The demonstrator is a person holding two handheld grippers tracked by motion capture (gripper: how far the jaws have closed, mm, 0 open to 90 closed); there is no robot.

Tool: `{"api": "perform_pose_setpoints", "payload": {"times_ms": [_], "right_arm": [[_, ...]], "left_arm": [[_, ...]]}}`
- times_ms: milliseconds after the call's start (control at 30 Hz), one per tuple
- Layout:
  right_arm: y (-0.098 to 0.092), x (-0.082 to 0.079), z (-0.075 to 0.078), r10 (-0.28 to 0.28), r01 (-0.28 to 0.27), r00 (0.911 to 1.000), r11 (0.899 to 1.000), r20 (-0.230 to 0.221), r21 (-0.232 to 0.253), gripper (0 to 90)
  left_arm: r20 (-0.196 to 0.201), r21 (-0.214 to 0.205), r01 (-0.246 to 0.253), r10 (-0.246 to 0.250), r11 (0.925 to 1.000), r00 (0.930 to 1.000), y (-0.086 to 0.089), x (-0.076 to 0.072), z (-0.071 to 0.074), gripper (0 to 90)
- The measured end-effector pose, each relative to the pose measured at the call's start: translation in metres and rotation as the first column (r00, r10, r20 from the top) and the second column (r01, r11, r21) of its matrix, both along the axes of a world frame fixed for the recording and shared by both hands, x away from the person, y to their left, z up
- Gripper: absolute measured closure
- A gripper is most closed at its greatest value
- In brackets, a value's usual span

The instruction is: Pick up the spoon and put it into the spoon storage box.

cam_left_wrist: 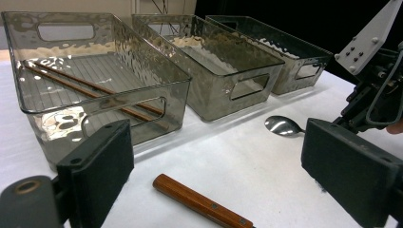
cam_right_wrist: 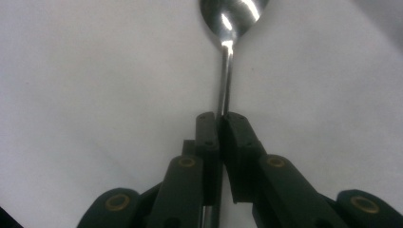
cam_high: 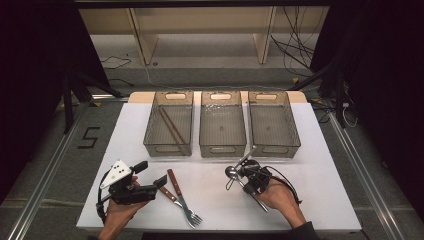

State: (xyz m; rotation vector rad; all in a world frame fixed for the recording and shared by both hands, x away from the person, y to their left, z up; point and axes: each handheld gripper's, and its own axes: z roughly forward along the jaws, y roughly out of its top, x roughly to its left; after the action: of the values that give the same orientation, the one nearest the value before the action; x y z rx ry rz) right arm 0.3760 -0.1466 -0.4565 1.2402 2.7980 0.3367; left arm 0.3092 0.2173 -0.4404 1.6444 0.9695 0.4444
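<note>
A metal spoon (cam_right_wrist: 233, 14) lies on the white table (cam_high: 210, 205), and my right gripper (cam_right_wrist: 221, 118) is shut on its thin handle just below the bowl. From above, the spoon's bowl (cam_high: 231, 172) pokes out to the left of the right gripper (cam_high: 240, 176), with the handle running back under the hand. My left gripper (cam_high: 152, 174) rests at the front left with its jaws wide apart and nothing between them. A wooden-handled fork (cam_high: 186, 202) lies just right of it, crossed by a second wooden handle (cam_high: 167, 194). One wooden handle (cam_left_wrist: 199, 202) shows between the left gripper's (cam_left_wrist: 218, 142) jaws, lower down on the table.
Three smoky clear bins stand in a row at the back of the table. The left bin (cam_high: 167, 148) holds a pair of brown chopsticks (cam_high: 172, 127). The middle bin (cam_high: 222, 148) and the right bin (cam_high: 275, 148) look empty. Cables trail on the floor beyond.
</note>
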Motion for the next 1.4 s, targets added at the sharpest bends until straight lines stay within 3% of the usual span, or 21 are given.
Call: {"api": "perform_pose_setpoints", "payload": {"times_ms": [300,367,400,500,800,1067,1400], "right_arm": [[-0.004,0.001,0.002,0.008,-0.008,1.0,0.999,-0.002,0.041,87.8],[-0.005,0.0,0.005,0.02,-0.019,0.9997,0.996,-0.012,0.088,90.0],[-0.004,-0.001,0.004,0.016,-0.016,0.9999,0.998,-0.002,0.061,90.0],[-0.004,0.0,0.004,0.019,-0.019,0.9998,0.998,-0.005,0.061,90.0],[-0.005,-0.001,0.02,0.024,-0.028,0.999,0.994,0.039,0.108,90.0],[-0.011,0.006,0.045,0.008,-0.027,0.9948,0.98,0.101,0.195,90.0],[-0.006,0.035,0.068,-0.047,-0.001,0.9855,0.958,0.163,0.287,90.0]], "left_arm": [[0.0,0.0,-0.001,0.001,1.0,1.0,0.0,0.0,0.0,9.9],[0.001,-0.005,-0.003,0.003,1.0,1.0,0.0,0.0,0.0,9.9],[0.0,-0.005,-0.003,0.003,1.0,1.0,0.0,0.0,0.0,9.9],[0.001,-0.006,-0.003,0.003,1.0,1.0,0.0,0.0,0.0,9.9],[0.0,-0.005,-0.005,0.005,1.0,1.0,0.0,0.0,0.0,9.9],[-0.001,-0.004,-0.007,0.007,1.0,1.0,0.001,0.001,0.0,9.9],[0.0,-0.005,-0.007,0.007,1.0,1.0,0.0,0.001,0.0,9.9]]}}
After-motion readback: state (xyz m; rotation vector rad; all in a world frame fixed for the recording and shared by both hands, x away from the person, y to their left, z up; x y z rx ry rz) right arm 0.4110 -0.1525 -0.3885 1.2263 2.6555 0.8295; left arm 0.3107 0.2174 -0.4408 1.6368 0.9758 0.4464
